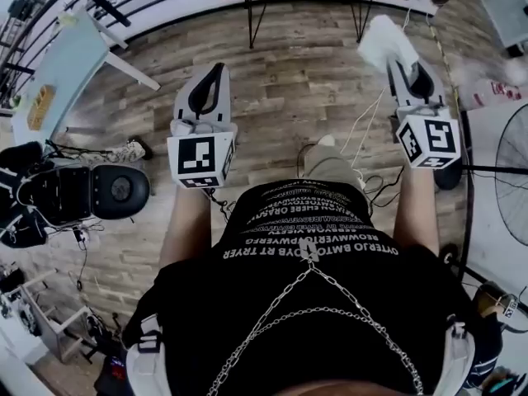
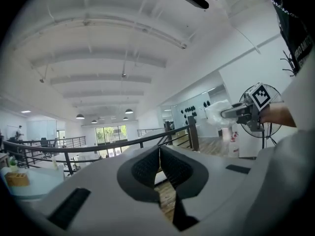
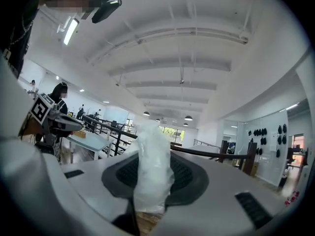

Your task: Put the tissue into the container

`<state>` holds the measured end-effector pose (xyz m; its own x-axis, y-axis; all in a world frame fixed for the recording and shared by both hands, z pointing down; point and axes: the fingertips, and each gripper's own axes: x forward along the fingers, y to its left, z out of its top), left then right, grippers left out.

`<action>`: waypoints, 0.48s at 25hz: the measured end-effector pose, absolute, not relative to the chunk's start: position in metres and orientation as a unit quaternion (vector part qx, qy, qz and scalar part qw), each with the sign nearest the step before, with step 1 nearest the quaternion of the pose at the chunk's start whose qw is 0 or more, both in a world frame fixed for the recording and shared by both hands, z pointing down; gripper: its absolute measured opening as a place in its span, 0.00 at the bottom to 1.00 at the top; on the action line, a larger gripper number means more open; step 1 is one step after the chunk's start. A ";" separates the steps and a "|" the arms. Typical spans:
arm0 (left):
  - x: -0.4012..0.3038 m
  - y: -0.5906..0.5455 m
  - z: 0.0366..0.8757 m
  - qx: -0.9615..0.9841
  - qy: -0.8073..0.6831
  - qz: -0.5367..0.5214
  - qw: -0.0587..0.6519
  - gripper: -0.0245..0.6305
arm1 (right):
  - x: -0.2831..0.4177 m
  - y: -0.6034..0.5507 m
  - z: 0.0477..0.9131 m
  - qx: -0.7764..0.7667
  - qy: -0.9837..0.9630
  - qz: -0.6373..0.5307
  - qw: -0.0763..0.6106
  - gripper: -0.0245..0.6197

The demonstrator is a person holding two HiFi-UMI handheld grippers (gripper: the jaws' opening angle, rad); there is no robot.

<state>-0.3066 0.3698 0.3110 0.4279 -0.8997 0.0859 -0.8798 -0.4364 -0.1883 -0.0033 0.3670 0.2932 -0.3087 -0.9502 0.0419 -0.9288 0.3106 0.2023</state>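
My right gripper pinches the tissue, my left gripper is closed and empty; I'd grip firmly until I spot the container.

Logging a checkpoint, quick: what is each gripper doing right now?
Left gripper: closed, nothing between its jaws.
Right gripper: closed on the white tissue.
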 end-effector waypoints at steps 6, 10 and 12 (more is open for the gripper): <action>-0.292 0.358 0.307 -0.846 0.522 -0.093 0.062 0.08 | 0.010 0.356 0.299 0.583 -0.808 -0.051 0.070 0.23; -0.275 0.316 0.309 -0.843 0.522 -0.109 0.061 0.08 | 0.025 0.314 0.304 0.583 -0.808 -0.044 0.071 0.23; -0.261 0.289 0.310 -0.844 0.522 -0.110 0.060 0.08 | 0.035 0.288 0.312 0.583 -0.808 -0.038 0.074 0.23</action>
